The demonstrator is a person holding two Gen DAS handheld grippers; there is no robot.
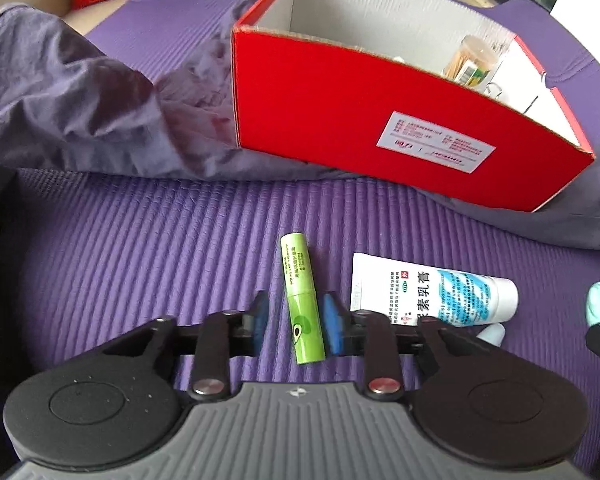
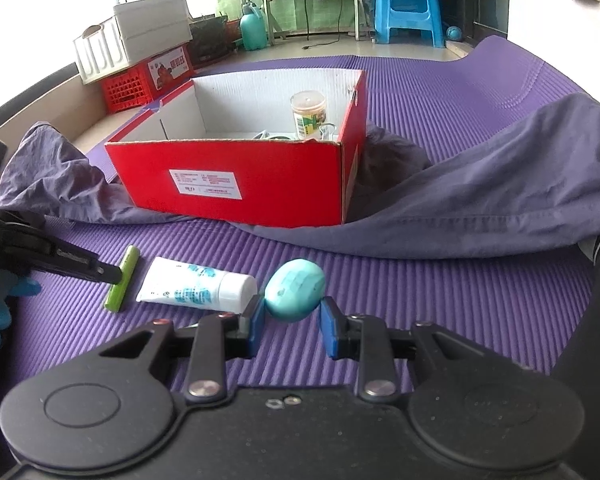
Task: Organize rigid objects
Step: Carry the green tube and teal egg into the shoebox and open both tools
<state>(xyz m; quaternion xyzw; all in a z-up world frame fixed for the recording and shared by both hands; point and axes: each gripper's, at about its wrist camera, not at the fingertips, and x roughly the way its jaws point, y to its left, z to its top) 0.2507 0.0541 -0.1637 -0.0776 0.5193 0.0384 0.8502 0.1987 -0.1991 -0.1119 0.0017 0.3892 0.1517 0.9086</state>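
On purple mat (image 1: 120,248): left claw (image 1: 294,318) parted around green tube (image 1: 302,300), pads clear; right claw (image 2: 292,320) clamped on teal egg (image 2: 295,295). Behind both, red box (image 2: 236,184).

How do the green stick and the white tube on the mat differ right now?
The green stick is slim, rigid-looking and plain green; the white tube is wider, flattened at its crimped end, blue-printed. The stick lies between the left gripper fingers; the tube lies untouched beside them. Both rest on the purple mat.

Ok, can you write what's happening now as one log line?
left gripper: open, stick between jaws, on mat | right gripper: shut on egg | tube: on mat | box: jar inside
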